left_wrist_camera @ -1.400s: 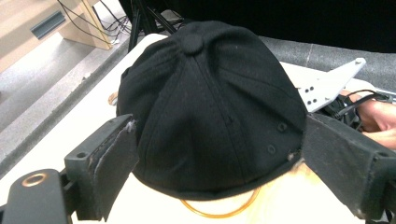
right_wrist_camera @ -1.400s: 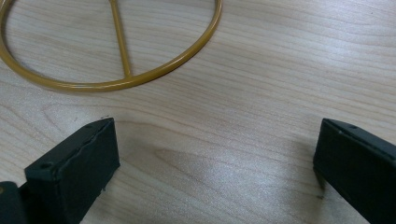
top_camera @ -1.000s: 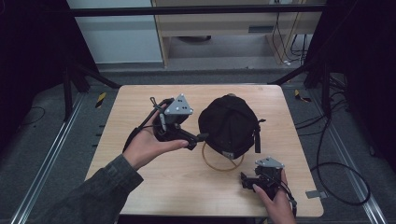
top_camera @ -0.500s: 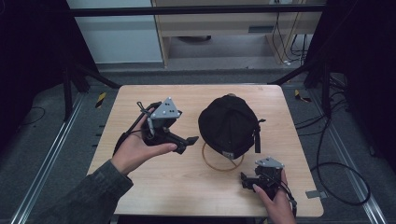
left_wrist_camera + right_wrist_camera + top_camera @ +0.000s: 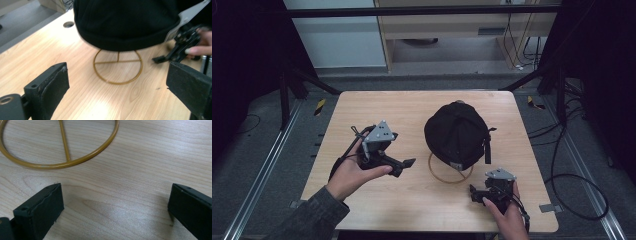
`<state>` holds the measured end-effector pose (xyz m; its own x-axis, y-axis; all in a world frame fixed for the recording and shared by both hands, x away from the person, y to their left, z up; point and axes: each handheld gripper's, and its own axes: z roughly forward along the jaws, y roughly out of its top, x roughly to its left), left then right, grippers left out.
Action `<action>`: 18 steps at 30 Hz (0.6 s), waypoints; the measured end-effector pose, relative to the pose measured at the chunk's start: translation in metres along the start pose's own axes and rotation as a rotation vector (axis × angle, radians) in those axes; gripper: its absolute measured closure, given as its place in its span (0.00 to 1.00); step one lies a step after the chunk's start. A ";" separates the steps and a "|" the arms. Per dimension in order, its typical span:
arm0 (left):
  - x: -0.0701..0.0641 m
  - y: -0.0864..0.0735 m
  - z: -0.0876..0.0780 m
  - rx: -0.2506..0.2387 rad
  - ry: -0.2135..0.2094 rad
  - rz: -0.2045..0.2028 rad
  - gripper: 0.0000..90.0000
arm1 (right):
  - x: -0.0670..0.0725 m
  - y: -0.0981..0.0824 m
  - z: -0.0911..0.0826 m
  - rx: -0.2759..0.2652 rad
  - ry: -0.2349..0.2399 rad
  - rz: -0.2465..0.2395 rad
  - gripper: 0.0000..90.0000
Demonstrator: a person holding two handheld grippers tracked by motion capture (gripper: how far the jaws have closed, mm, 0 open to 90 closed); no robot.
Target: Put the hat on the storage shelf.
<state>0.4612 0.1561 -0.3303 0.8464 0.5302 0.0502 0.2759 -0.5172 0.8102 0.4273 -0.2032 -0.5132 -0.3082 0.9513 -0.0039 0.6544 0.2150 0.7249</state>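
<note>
Wood table [image 5: 362, 107]: black cap [image 5: 457, 135] sits on its wire stand [image 5: 450, 172]. Left gripper [image 5: 404, 167] has backed off and dropped, jaws just widened, empty. Right gripper [image 5: 474, 194] open, empty. Cap looks placed.

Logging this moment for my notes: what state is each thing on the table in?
Black cap: sitting on the stand, not held.
Gold wire stand: upright on the table, ring base flat.
Left hand-held gripper: open, empty, jaws just opened wider, apart from the cap.
Right hand-held gripper: open, empty, low over the table near the ring base.
</note>
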 end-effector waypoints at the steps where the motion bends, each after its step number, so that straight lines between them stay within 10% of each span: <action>1: 0.000 0.000 0.000 0.000 0.000 0.000 0.04 | 0.000 0.000 0.000 0.000 0.000 0.000 0.00; 18: 0.033 -0.093 0.021 0.073 0.071 -0.098 0.05 | 0.000 0.000 0.000 0.000 -0.001 0.000 0.00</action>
<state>0.4737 0.2074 -0.4164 0.7800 0.6256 0.0159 0.3904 -0.5063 0.7689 0.4271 -0.2032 -0.5132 -0.3075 0.9515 -0.0042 0.6544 0.2147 0.7250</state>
